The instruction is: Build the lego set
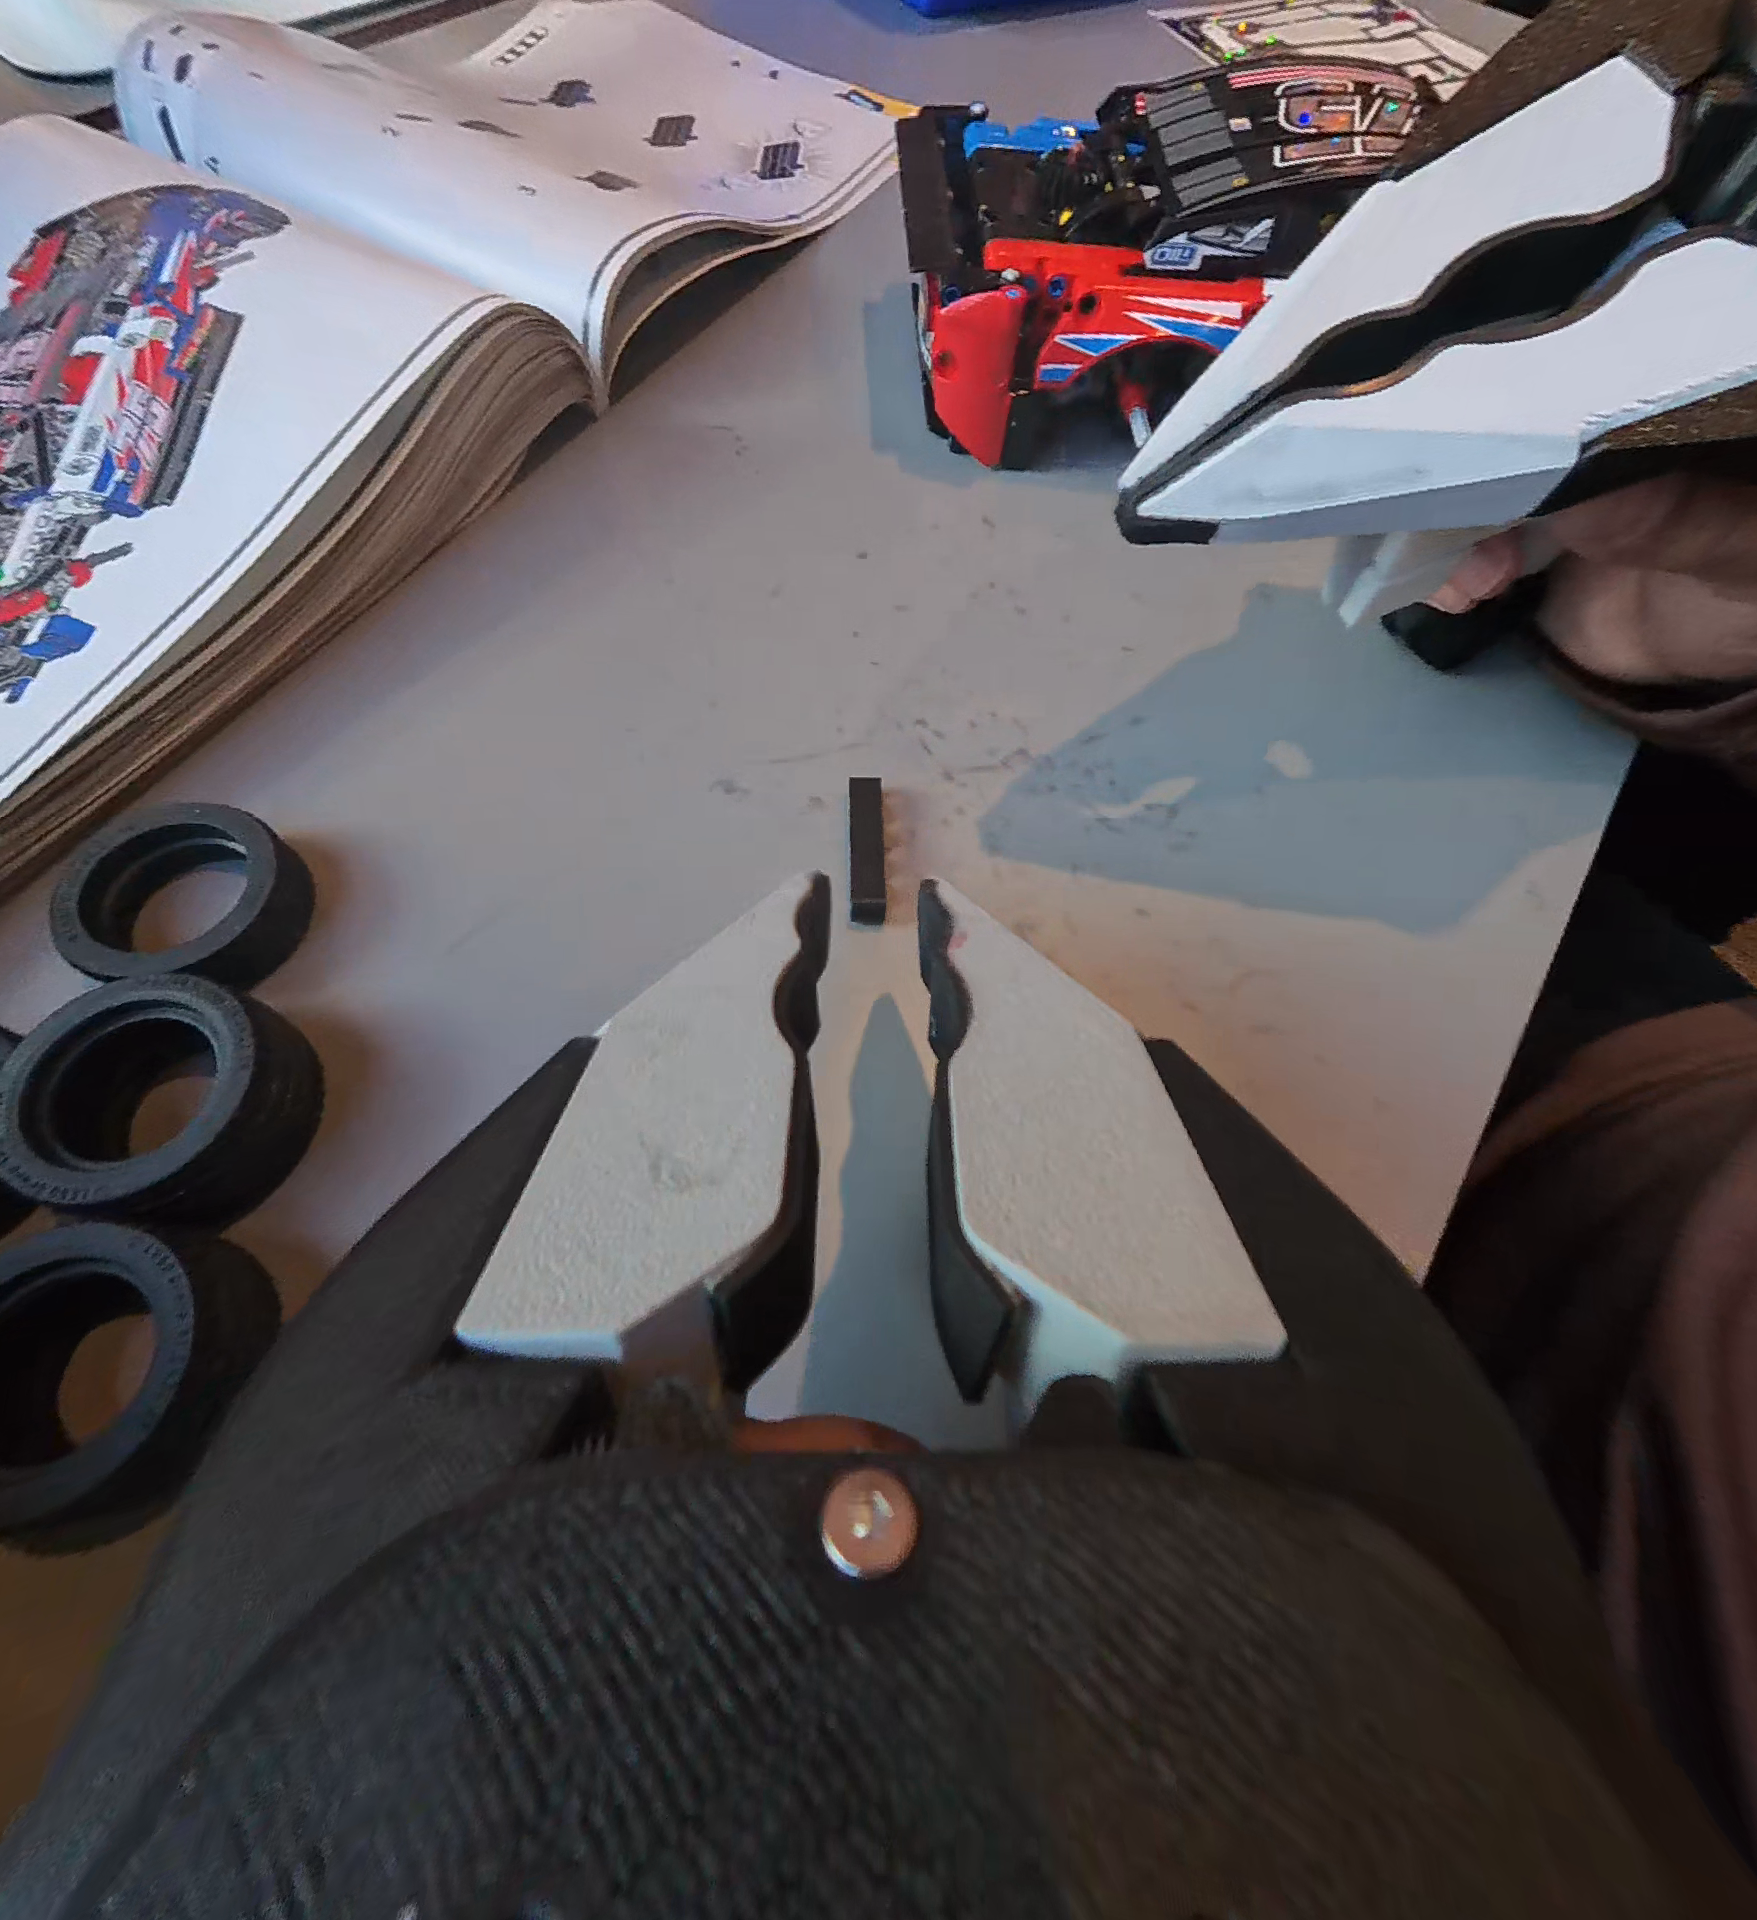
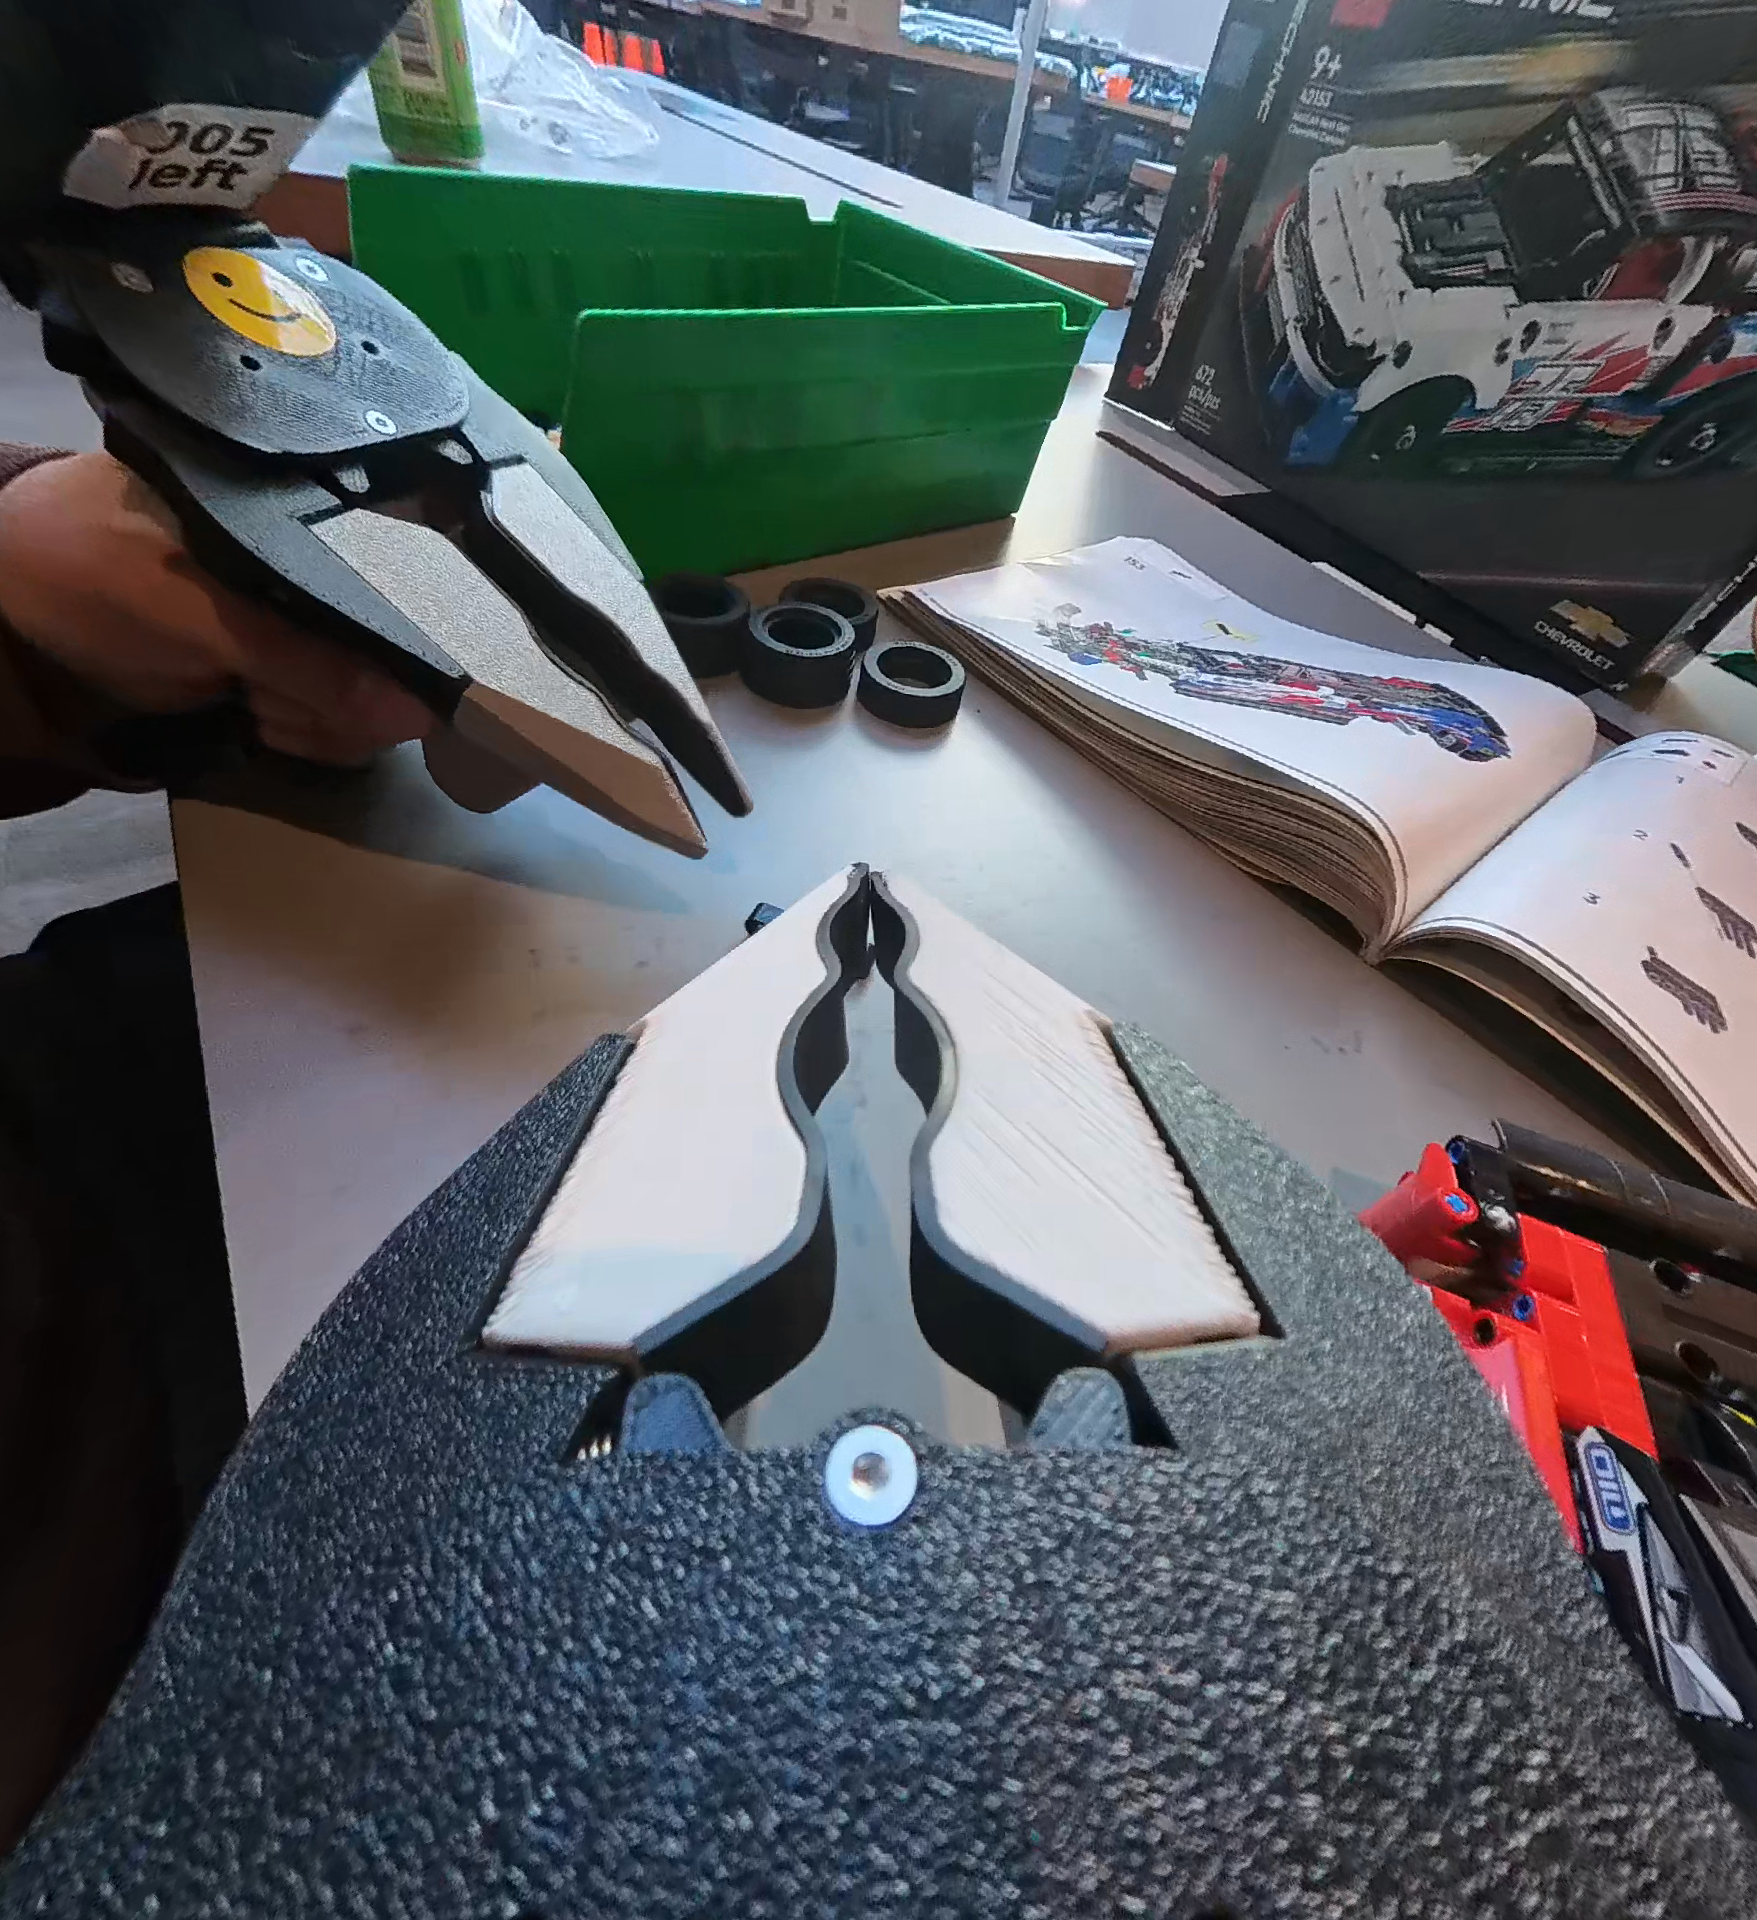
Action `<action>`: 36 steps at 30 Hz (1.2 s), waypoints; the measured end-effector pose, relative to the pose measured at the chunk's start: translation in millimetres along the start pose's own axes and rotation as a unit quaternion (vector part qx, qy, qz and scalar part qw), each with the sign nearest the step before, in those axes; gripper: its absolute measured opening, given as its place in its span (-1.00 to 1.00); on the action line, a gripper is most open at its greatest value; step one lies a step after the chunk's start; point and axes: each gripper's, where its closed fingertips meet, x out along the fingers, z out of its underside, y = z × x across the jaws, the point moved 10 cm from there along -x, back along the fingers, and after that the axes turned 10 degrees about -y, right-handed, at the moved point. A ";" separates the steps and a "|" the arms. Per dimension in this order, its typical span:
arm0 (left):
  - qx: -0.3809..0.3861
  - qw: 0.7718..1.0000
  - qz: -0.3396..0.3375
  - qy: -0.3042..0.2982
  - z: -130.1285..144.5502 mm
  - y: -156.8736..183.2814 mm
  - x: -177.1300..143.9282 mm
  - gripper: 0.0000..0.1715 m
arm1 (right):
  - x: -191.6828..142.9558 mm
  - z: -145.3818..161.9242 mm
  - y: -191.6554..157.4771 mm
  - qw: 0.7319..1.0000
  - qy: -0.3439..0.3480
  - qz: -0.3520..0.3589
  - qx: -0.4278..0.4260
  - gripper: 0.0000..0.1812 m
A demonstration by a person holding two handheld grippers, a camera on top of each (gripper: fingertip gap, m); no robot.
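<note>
A small black lego bar (image 1: 866,847) lies on the grey table (image 1: 645,644), just ahead of my left gripper (image 1: 869,896). The left gripper is open by a narrow gap, with the bar's near end about level with its tips. It also shows in the right wrist view (image 2: 716,824), pointing down at the table. My right gripper (image 2: 861,878) is shut with its tips touching and nothing visible between them. It hovers at the upper right of the left wrist view (image 1: 1139,506). The part-built red, black and blue car (image 1: 1092,270) stands behind it. A black bit of a piece (image 2: 765,916) peeks out beside the right finger.
Several black tyres (image 1: 167,1091) lie at the left, also seen in the right wrist view (image 2: 822,649). The open instruction book (image 1: 230,364) lies beyond them. A green bin (image 2: 801,384) and the set's box (image 2: 1528,312) stand at the back. The table edge (image 1: 1539,1018) runs along the right. The tips of one gripper are about 8 cm away from the tips of the other. The small black lego bar (image 1: 866,847) lies around 4 cm away from my left fingertips.
</note>
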 end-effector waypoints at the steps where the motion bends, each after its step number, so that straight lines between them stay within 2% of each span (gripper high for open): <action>1: -0.001 1.000 0.006 -0.003 0.1 -0.3 0.6 -0.83 | 0.4 0.1 0.4 1.000 -0.002 -0.001 0.002 -1.00; 6: -0.007 1.000 0.015 0.017 -0.8 -2.4 -2.1 -0.83 | 8.0 1.2 1.5 0.999 -0.033 -0.027 0.007 -0.92; 10: 0.011 1.000 0.000 0.029 -1.9 0.7 -3.0 -0.84 | 21.1 3.6 0.5 0.995 -0.091 -0.037 0.005 -0.49; 13: 0.039 0.997 -0.014 0.062 -3.4 5.4 -6.8 -0.90 | 25.3 4.5 1.5 0.993 -0.110 -0.043 0.012 -0.36; 18: 0.034 0.997 -0.024 0.072 -3.8 4.1 -7.9 -0.80 | 24.0 4.7 1.7 0.994 -0.107 -0.032 0.015 -0.29; 21: 0.035 0.995 -0.024 0.087 -3.5 4.0 -10.9 -0.76 | 26.2 5.3 2.4 0.992 -0.118 -0.028 0.020 -0.02; 25: 0.049 0.992 -0.032 0.112 -3.4 6.5 -14.7 -0.75 | 27.9 6.2 5.6 0.991 -0.127 -0.035 0.040 0.01; 36: 0.066 0.992 -0.020 0.103 -3.6 9.7 -12.5 -0.76 | 24.2 6.3 5.5 0.989 -0.115 -0.062 0.063 0.02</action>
